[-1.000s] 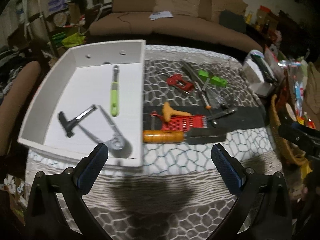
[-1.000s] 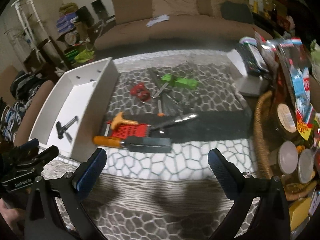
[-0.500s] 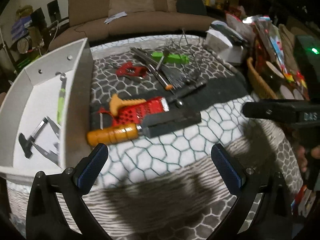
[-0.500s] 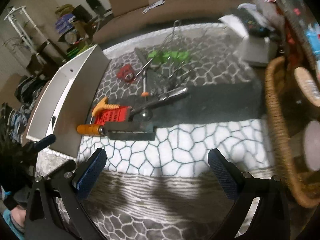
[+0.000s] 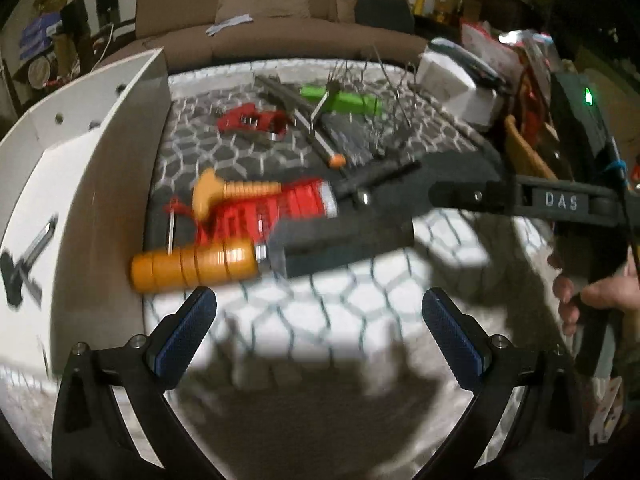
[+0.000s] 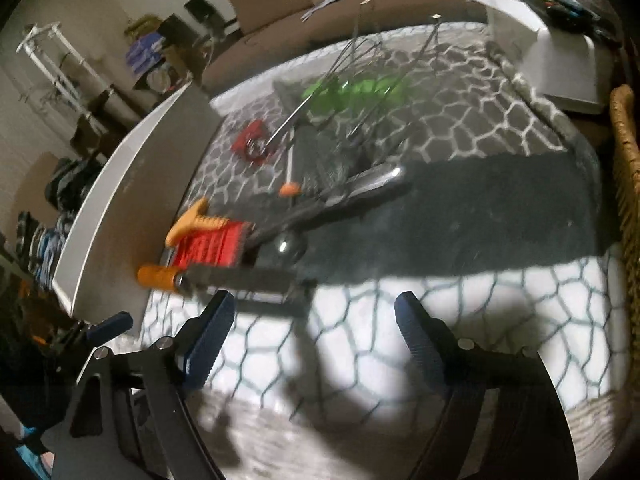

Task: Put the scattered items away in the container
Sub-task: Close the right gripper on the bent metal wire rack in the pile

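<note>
Left gripper (image 5: 318,330): wide open, empty, ribbed blue pads. Right gripper (image 6: 314,338): wide open, empty, now nearer the tools than before. Orange-handled file (image 5: 208,264): ridged cylinder grip, flat dark blade, lower centre on patterned desk (image 5: 320,316). White container (image 5: 92,184): smooth, boxy, frame left, black-handled tool (image 5: 24,264) inside.

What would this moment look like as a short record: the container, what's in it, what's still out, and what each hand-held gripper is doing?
container: white tray, on the left of the table
in container: a black-handled tool; the rest is hidden
still out: orange-handled knife, red grater, green-handled whisk, red tool
surface: patterned cloth
left hand-held gripper: open, empty, just short of the knife handle
right hand-held gripper: open, empty, near the knife blade
</note>
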Demonstrator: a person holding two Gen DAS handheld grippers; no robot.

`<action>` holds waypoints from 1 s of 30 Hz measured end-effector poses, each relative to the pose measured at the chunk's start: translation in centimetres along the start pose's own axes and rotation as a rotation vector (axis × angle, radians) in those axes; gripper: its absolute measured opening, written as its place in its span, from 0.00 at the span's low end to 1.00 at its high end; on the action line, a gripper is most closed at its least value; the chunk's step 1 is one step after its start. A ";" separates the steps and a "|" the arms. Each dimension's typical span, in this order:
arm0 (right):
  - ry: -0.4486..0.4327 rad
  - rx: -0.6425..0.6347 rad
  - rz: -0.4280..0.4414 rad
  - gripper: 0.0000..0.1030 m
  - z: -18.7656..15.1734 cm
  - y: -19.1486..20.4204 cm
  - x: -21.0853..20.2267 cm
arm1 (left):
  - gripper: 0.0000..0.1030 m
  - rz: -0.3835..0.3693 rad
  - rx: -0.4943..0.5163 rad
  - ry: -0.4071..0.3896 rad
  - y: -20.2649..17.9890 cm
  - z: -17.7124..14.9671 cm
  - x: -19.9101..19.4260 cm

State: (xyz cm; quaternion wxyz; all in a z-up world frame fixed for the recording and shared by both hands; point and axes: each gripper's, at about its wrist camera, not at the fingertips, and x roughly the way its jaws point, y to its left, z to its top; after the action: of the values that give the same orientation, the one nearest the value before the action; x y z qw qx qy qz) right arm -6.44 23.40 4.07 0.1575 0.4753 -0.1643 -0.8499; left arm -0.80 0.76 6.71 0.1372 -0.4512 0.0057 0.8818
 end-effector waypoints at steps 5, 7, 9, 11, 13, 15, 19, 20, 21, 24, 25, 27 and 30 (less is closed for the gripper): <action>-0.018 0.020 -0.031 0.83 2.6 -0.9 0.3 | 1.00 0.020 0.024 -0.009 0.3 4.0 2.3; -0.035 0.024 -0.046 0.83 3.8 -1.2 0.2 | 1.00 0.013 0.014 -0.016 0.5 5.5 3.1; -0.042 0.033 -0.060 0.83 4.9 -1.7 0.4 | 1.00 0.006 -0.007 -0.019 0.9 7.0 4.0; -0.055 0.044 -0.075 0.83 6.1 -2.2 0.6 | 1.00 0.009 -0.028 -0.023 1.2 8.2 4.9; -0.074 0.070 -0.074 0.83 7.4 -2.9 0.9 | 1.00 0.001 -0.046 -0.021 1.4 9.4 5.9; -0.083 0.102 -0.063 0.83 8.6 -3.5 1.3 | 1.00 -0.001 -0.045 -0.021 1.3 10.4 6.9; -0.093 0.119 -0.073 0.83 10.9 -4.2 2.1 | 1.00 0.015 -0.010 -0.026 0.6 11.7 8.9; -0.089 0.121 -0.072 0.83 11.7 -4.3 2.4 | 1.00 0.014 -0.010 -0.023 0.5 11.9 9.3; -0.087 0.124 -0.069 0.83 12.2 -4.2 2.6 | 1.00 0.008 -0.010 -0.022 0.3 12.2 9.9; -0.070 0.124 -0.090 0.84 13.9 -4.0 3.7 | 1.00 -0.006 -0.004 -0.028 -0.6 12.5 10.7; -0.057 0.120 -0.101 0.84 14.4 -3.9 4.1 | 1.00 -0.021 0.000 -0.028 -1.1 12.7 11.0; -0.025 0.107 -0.118 0.84 15.2 -3.5 5.1 | 1.00 -0.035 0.014 -0.022 -1.9 12.8 11.5; 0.006 0.067 -0.158 0.76 15.8 -2.8 6.2 | 1.00 -0.048 0.029 -0.016 -2.9 12.8 12.1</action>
State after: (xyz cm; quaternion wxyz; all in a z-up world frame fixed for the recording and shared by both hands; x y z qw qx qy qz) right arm -23.43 25.35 6.03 0.0745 0.4941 -0.1543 -0.8524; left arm -16.98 8.15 5.04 0.1648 -0.4422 0.0064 0.8816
